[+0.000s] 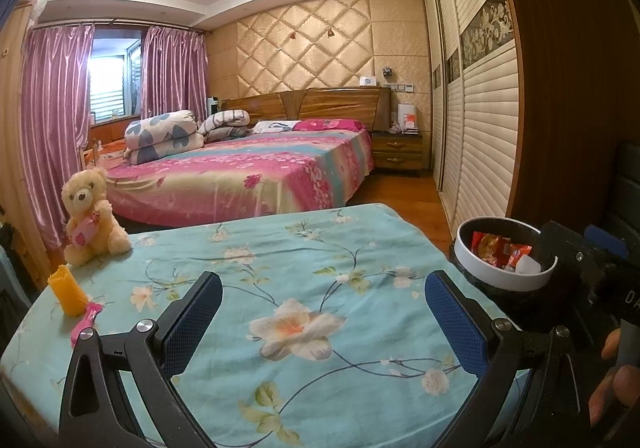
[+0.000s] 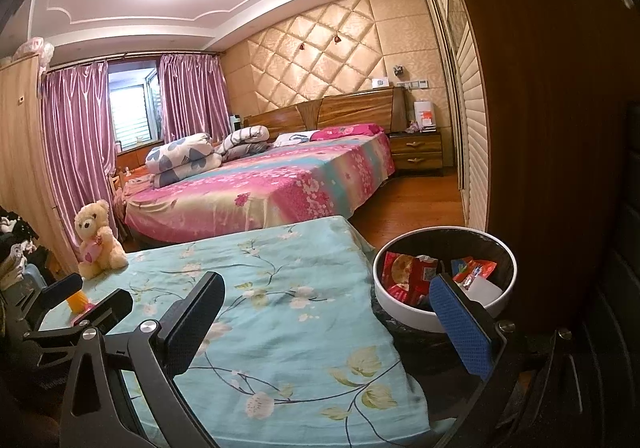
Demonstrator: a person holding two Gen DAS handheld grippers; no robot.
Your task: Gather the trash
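a: both claws wide apart, left gripper [image 1: 323, 318] and right gripper [image 2: 332, 322], holding nothing.
b: red wrappers [image 2: 408, 274] already inside bin [image 2: 400, 312] beside table [image 2: 280, 288]. check slowly for leftover trash.

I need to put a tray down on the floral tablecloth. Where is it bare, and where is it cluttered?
The floral tablecloth is bare across its middle and far side, from the teddy bear to the edge beside the trash bin. Its left corner is crowded: teddy bear, orange cup and pink toy. Both claws are open and empty.
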